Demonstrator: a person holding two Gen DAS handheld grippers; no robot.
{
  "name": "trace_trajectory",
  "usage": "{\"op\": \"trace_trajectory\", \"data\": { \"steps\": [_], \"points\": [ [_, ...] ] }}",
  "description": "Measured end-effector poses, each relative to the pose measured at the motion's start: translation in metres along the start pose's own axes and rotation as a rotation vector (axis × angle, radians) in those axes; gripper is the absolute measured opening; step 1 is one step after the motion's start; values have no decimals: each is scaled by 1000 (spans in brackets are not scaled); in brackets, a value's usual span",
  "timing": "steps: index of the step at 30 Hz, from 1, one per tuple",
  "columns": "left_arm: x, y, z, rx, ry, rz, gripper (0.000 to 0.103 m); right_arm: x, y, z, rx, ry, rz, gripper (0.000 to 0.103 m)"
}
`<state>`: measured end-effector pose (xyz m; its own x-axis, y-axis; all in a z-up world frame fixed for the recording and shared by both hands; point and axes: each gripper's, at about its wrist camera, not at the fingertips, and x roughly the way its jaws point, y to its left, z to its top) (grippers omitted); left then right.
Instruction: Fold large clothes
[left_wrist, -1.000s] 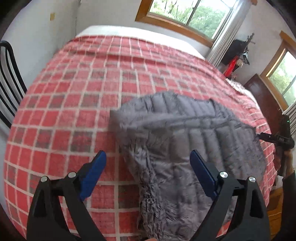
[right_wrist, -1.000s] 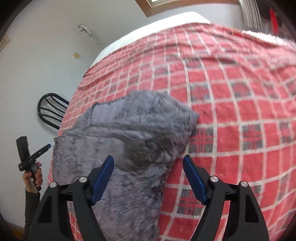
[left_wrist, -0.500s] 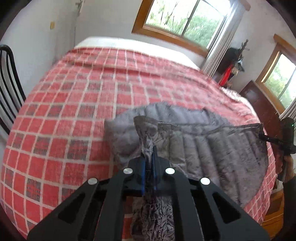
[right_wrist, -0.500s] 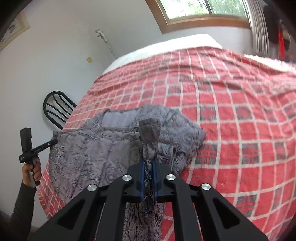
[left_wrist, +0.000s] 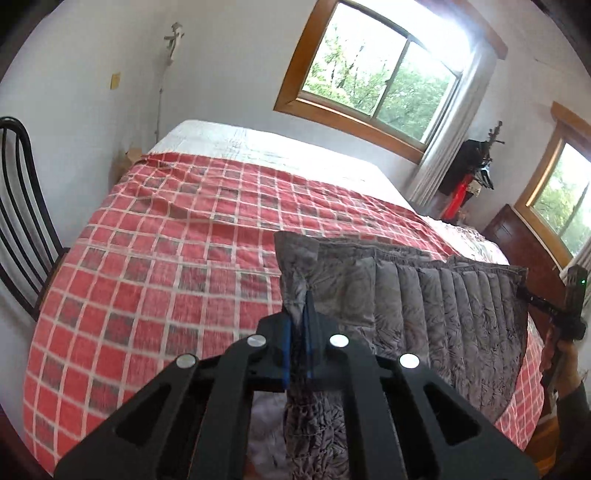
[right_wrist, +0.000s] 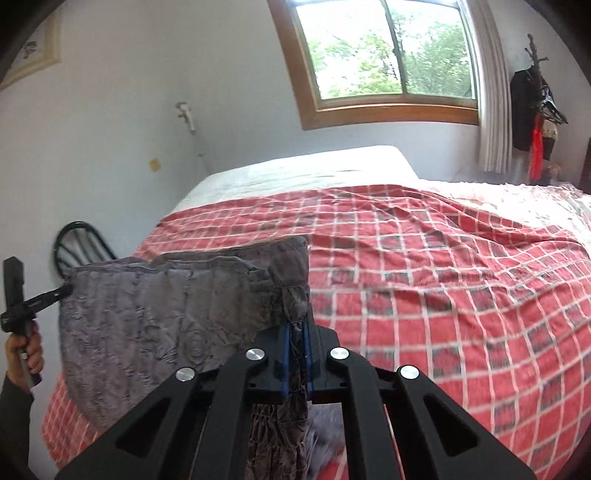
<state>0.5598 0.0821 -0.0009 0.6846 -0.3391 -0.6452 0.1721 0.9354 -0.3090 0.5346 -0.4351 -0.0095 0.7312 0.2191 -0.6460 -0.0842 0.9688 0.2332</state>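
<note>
Grey quilted jacket (left_wrist: 424, 310) hangs stretched between the two grippers, lifted above the near edge of the bed. In the left wrist view the left gripper (left_wrist: 298, 350) sits at 6 o'clock, its blue pads pressed together on a bunched corner of the fabric, which rises in a crumpled fold just above the jaws and trails down below them. From there the jacket spreads toward 3 o'clock, its stitched channels running vertically, to the far corner pinched by the right gripper (left_wrist: 532, 297), seen small at the frame's edge with a green light on its body.

In the right wrist view the right gripper (right_wrist: 295, 354) is likewise clamped on a gathered corner at 6 o'clock, and the jacket (right_wrist: 159, 321) extends toward 9 o'clock, where the left gripper (right_wrist: 61, 291) grips the opposite corner.

Behind the garment, toward 12 o'clock, lies the red plaid bedspread (left_wrist: 166, 266), with white bedding beyond it. A black chair (left_wrist: 18, 206) stands at 9 o'clock in the left view, and a wood-framed window (right_wrist: 391, 59) fills the wall at 12 o'clock.
</note>
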Motion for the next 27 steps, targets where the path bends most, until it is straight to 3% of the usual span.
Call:
{"op": "trace_trajectory", "data": {
  "steps": [4, 11, 20, 22, 24, 26, 27],
  "points": [
    [47, 13, 1, -9, 73, 36, 3, 48, -3, -2, -15, 61, -36, 5],
    [111, 48, -28, -59, 192, 71, 3, 115, -21, -29, -14, 191, -88, 5],
    [136, 68, -48, -80, 265, 72, 4, 153, -35, -61, 2, 308, -90, 6],
    [134, 67, -48, -86, 276, 71, 9, 151, -34, -61, -5, 318, -102, 13],
    [118, 64, -43, -66, 245, 127, 21, 133, -33, -55, 13, 306, -104, 41],
    [95, 56, -35, -42, 207, 158, 20, 111, -28, -48, -1, 265, -95, 46],
    [78, 49, -33, -28, 179, 137, 18, 99, -24, -45, -10, 253, -86, 46]
  ]
}}
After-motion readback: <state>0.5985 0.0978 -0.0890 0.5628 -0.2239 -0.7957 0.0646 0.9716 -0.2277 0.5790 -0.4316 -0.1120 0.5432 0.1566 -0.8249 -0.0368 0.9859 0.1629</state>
